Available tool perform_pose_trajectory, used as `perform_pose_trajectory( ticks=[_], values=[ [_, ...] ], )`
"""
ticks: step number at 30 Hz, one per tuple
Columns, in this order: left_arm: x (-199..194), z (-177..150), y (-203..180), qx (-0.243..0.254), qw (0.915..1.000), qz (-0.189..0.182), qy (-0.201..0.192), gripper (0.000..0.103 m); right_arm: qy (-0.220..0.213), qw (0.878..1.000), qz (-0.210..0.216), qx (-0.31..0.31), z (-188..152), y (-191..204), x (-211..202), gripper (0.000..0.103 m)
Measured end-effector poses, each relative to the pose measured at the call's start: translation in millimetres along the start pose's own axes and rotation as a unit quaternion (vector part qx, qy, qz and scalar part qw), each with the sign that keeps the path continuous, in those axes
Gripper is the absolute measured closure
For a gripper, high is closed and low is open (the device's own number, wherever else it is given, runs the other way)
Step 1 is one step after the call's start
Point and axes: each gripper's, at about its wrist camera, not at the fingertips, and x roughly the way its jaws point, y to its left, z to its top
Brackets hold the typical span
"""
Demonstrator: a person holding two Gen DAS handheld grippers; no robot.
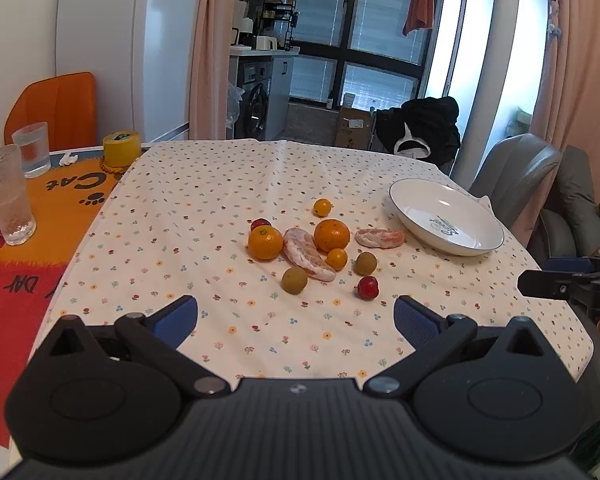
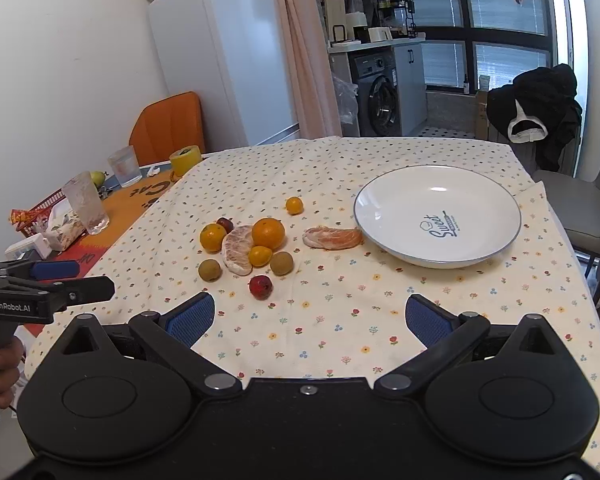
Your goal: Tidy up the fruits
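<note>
Both grippers [image 1: 296, 318] [image 2: 310, 320] wide open, empty; R shld take peeled piece [image 2: 332, 238] nearest plate [image 2: 496, 252] first, squeeze gently

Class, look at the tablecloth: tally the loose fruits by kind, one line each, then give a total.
Large oranges: 2
Small orange fruits: 2
Peeled citrus pieces: 2
Brown-green round fruits: 2
Small red fruits: 2
Total: 10, all on the cloth; none on the white plate.

The white plate [image 2: 437, 216] reads "Sweet" in script. The left gripper [image 2: 76, 280] body carries "GenRobot.AI". The orange mat [image 1: 66, 192] at the tabletop's left edge shows "Cat".
</note>
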Motion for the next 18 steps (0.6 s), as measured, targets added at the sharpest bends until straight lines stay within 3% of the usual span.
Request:
perform_pose_trajectory(
  ticks=[18],
  values=[
    [-10.2,4.2,3.0,-0.003,0.9999,0.001,-0.011,0.000,-0.003,1.000,-0.008,-0.007,3.3,0.4,-3.2,0.000]
  ],
)
